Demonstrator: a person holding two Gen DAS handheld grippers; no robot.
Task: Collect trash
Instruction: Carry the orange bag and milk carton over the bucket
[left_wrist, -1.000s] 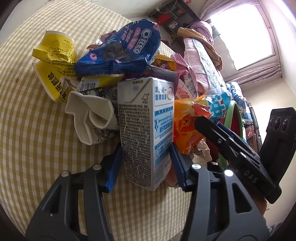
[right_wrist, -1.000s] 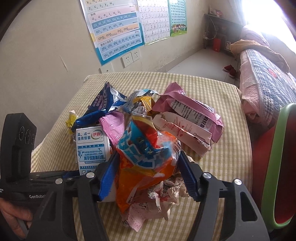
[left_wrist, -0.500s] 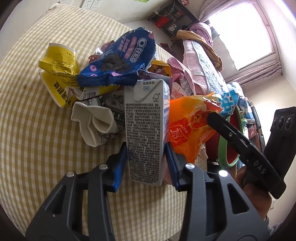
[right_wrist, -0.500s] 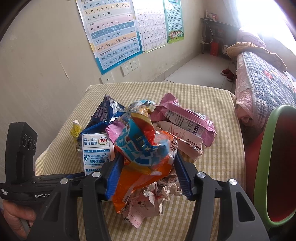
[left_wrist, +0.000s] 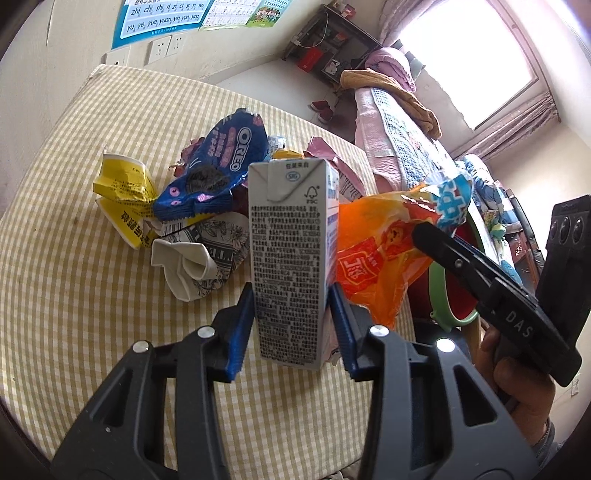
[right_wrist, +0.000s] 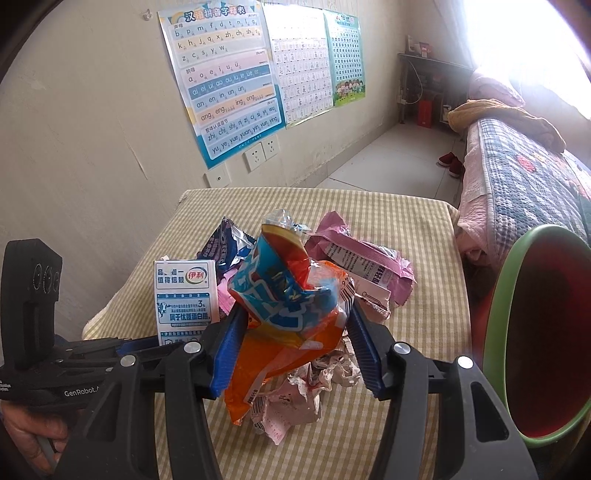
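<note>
The left hand-held gripper (left_wrist: 291, 328) clamps the upright milk carton (left_wrist: 290, 254); at its three o'clock, the right hand-held gripper (right_wrist: 291, 347) pinches the orange snack bag (right_wrist: 288, 317).

Beige wall (right_wrist: 92, 147) with posters (right_wrist: 225, 85), bright window (left_wrist: 469, 66), quilted bed (right_wrist: 517, 177), tiled floor (right_wrist: 399, 158)
</note>
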